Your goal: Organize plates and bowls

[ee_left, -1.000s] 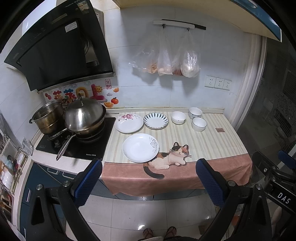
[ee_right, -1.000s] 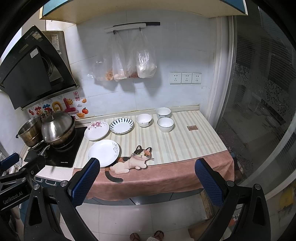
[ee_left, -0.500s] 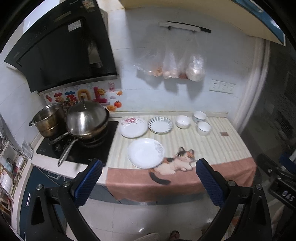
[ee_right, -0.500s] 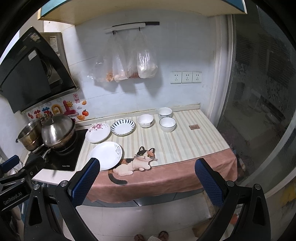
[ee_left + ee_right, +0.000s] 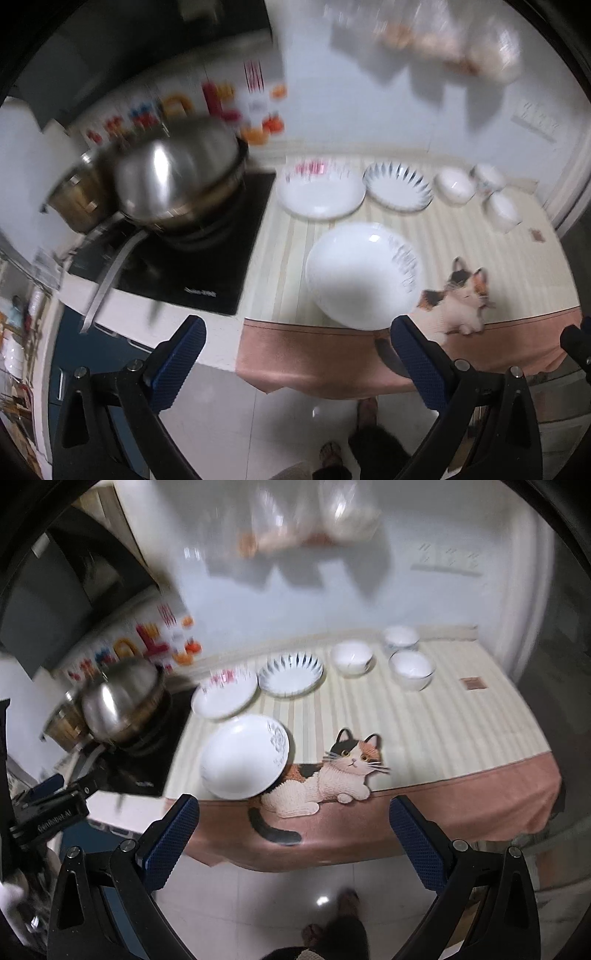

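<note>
Plates (image 5: 245, 762), bowls (image 5: 351, 658) untouched on counter; L gripper (image 5: 297, 363) & R gripper (image 5: 293, 840) level off edge, fingers apart, empty.

My counter (image 5: 461, 738) wears a striped cloth with a cat print (image 5: 332, 775). Lower left of centre lies a white plate (image 5: 245, 757). Behind it, in a row across mid-frame: a pink-flowered plate (image 5: 224, 696), a blue-rayed plate (image 5: 290, 675), and three bowls (image 5: 351, 658) to the right.

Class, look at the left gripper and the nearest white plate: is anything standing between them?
Nothing visible does. The left gripper is open, short of the counter edge, and the plate lies just ahead with only cloth between.
</note>
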`<action>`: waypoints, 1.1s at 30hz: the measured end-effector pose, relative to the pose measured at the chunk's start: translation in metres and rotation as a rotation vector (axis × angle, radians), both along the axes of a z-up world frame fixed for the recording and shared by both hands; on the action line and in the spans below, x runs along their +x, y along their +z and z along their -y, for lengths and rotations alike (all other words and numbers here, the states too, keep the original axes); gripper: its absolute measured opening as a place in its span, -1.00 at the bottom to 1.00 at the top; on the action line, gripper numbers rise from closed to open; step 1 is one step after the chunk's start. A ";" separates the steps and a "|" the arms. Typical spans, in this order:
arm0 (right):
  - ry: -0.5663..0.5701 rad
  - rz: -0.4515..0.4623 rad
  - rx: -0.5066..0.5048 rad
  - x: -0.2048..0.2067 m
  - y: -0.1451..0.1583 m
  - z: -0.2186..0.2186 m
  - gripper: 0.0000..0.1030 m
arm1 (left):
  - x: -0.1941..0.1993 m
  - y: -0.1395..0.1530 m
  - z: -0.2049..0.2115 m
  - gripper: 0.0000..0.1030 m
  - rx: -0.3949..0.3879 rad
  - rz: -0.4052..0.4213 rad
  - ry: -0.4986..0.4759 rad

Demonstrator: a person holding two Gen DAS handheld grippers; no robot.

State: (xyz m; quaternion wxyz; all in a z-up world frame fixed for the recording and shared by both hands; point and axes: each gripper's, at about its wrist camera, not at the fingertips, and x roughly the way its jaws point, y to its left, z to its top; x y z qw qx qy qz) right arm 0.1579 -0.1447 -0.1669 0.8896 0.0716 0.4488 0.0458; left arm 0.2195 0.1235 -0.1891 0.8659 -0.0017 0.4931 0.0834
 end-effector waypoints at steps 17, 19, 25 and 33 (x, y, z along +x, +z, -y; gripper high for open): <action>0.156 -0.412 0.124 0.273 -0.241 -0.021 0.75 | 0.179 -0.181 -0.033 0.32 -0.216 -0.392 0.069; 0.175 -0.441 0.132 0.284 -0.254 -0.026 0.65 | 0.185 -0.191 -0.033 0.24 -0.245 -0.417 0.072; 0.231 -0.529 0.173 0.304 -0.282 -0.041 0.24 | 0.188 -0.203 -0.025 0.00 -0.244 -0.449 0.052; 0.303 -0.578 0.214 0.313 -0.288 -0.059 -0.68 | 0.181 -0.203 -0.007 -0.01 -0.213 -0.449 0.039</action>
